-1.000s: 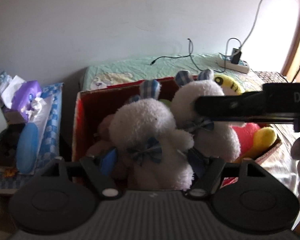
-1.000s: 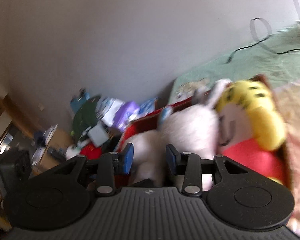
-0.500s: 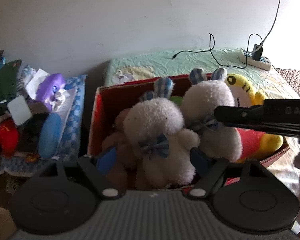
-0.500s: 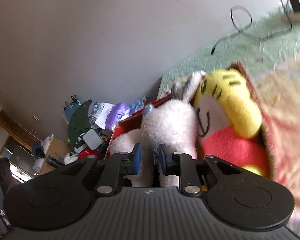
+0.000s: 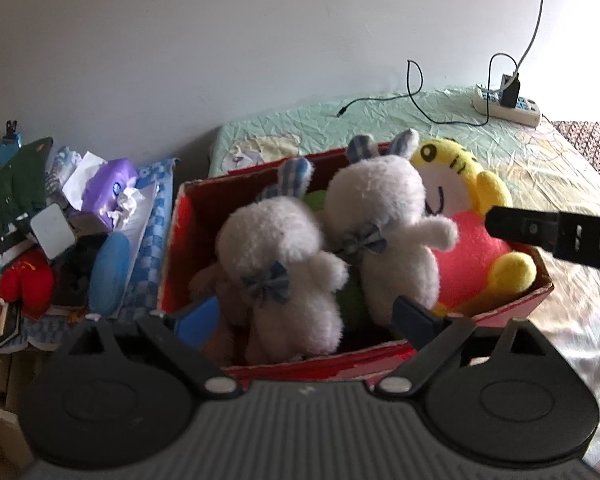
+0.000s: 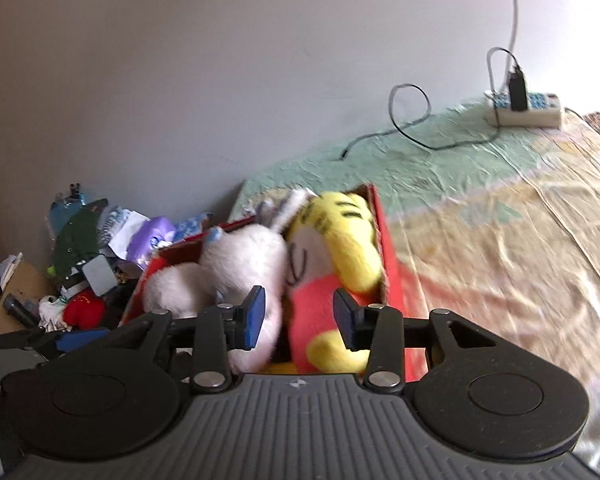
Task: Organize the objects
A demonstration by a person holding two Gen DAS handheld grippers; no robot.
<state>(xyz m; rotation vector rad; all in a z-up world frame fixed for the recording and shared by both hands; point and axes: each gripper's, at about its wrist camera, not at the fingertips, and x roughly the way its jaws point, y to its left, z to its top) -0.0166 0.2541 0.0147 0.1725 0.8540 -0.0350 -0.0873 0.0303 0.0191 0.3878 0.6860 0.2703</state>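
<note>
A red cardboard box [image 5: 179, 240] stands on the bed and holds two white plush bunnies with checked bows [image 5: 276, 252] [image 5: 380, 216] and a yellow tiger plush [image 5: 456, 176] in a pink top. My left gripper [image 5: 306, 318] hovers at the box's near rim, its jaws opening wide; the near bunny sits beyond them, untouched. My right gripper [image 6: 300, 318] is by the box's end, its jaws opening too, with nothing pressed between the pads. Beyond it lie the tiger [image 6: 340, 224] and a bunny [image 6: 244, 256]. Its black body [image 5: 552, 236] reaches in from the right over the tiger.
A cluttered heap lies left of the box: a purple tissue pack [image 5: 108, 188], a blue oval thing [image 5: 108, 272], a red item [image 5: 24, 284]. A white power strip [image 5: 504, 102] with cables rests on the green sheet by the wall. Patterned bedding [image 6: 500, 264] spreads to the right.
Both grippers have drawn back and up from the box, so more of it shows. The left jaws spread wider off the bunny. The right jaws narrowed, then widened again.
</note>
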